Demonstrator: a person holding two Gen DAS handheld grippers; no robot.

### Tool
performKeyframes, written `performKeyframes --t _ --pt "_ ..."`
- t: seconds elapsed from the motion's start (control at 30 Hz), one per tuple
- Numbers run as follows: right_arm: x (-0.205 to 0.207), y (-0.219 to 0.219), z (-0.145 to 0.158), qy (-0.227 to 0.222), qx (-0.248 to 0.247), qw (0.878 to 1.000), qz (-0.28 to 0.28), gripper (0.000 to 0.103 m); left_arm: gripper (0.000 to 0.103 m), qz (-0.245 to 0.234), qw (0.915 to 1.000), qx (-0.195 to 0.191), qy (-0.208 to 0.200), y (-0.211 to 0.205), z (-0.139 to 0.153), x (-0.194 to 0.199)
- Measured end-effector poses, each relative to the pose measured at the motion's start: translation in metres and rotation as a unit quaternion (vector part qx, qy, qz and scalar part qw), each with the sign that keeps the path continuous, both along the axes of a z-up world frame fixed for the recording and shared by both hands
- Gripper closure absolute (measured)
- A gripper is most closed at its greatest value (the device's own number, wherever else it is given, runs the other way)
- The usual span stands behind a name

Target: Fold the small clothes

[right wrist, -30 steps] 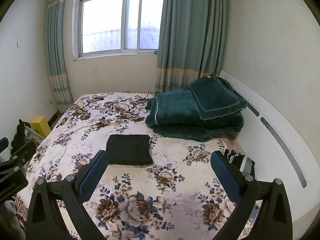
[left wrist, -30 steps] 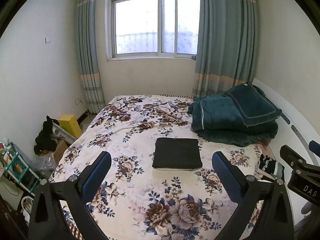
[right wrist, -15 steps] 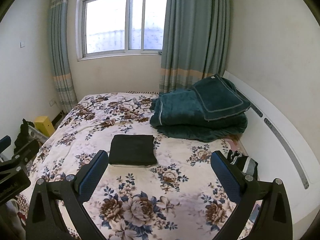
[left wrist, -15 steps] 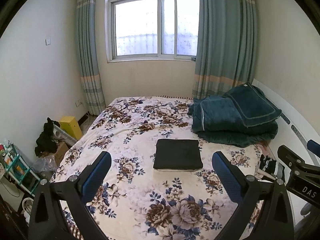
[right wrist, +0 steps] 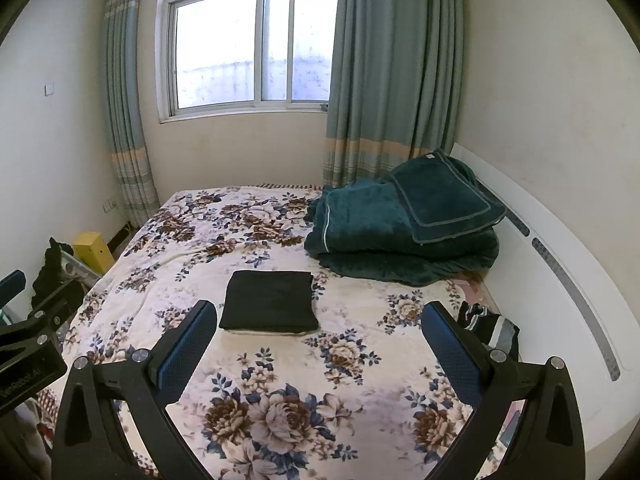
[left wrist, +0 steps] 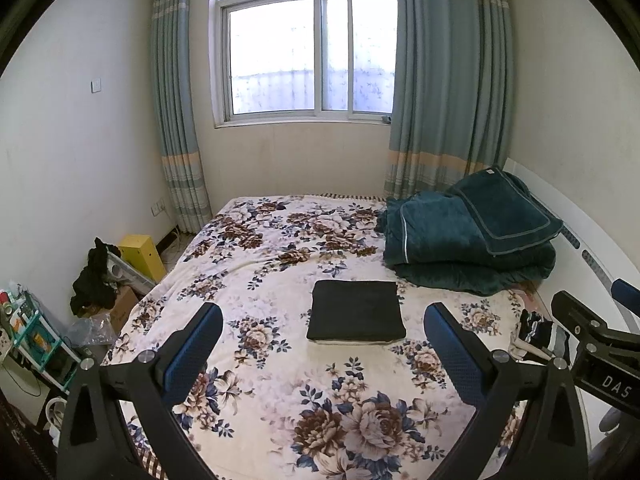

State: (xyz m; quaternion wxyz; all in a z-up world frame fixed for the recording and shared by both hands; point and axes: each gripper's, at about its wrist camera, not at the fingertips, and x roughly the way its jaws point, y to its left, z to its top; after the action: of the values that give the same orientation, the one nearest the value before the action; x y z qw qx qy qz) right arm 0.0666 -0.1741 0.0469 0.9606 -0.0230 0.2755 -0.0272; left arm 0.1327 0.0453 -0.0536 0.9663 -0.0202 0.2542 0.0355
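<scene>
the left gripper (left wrist: 323, 344) has its blue-padded fingers (left wrist: 195, 347) spread wide with nothing between them, and the right gripper (right wrist: 320, 343) is spread just as wide and also empty. both hover above the near part of the bed (left wrist: 280, 396), raised off the floral cover and aimed forward and down toward the window (left wrist: 308, 52).

ahead of the fingers, in the middle of the bed, lies the folded black garment (left wrist: 356, 310) (right wrist: 269, 300), flat, a near-square packet only slightly wider than deep, so its long axis runs across the bed; its thick stacked edge faces the grippers, with a pale sliver showing beneath it. it touches neither gripper.

beyond it to the right, against the white headboard (right wrist: 560, 272), sits a pile of dark teal bedding (left wrist: 472, 240), close to the garment's far right corner. a small striped dark-and-white piece of clothing (right wrist: 490, 326) lies crumpled at the right edge of the bed, just behind the right gripper's right finger. on the floor to the left stand a yellow box (left wrist: 142, 254) and a heap of black cloth (left wrist: 94, 276). the right gripper's body (left wrist: 596, 354) shows at the right edge of the left wrist view.
</scene>
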Motion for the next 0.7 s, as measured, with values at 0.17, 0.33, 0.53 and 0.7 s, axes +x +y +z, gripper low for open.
performKeyframes --t 0.17,0.33,0.53,0.7 --pt "-0.0001 0.0005 -0.0002 0.000 0.000 1.000 0.001 0.000 0.000 -0.002 1.0000 0.001 -0.005 -0.0012 0.0027 -0.0005" --pt "0.0009 0.0003 0.0000 -0.001 0.000 1.000 0.001 0.000 0.000 -0.002 1.0000 0.001 -0.005 -0.0021 0.0027 -0.0007" --pt "-0.0009 0.0006 -0.0010 0.000 0.000 1.000 0.000 0.000 0.000 -0.003 1.0000 0.001 -0.005 -0.0034 0.0034 -0.0015" --pt "-0.0040 0.0008 -0.0011 0.000 -0.001 1.000 -0.002 0.000 0.000 -0.005 1.0000 0.002 -0.006 -0.0053 0.0054 -0.0026"
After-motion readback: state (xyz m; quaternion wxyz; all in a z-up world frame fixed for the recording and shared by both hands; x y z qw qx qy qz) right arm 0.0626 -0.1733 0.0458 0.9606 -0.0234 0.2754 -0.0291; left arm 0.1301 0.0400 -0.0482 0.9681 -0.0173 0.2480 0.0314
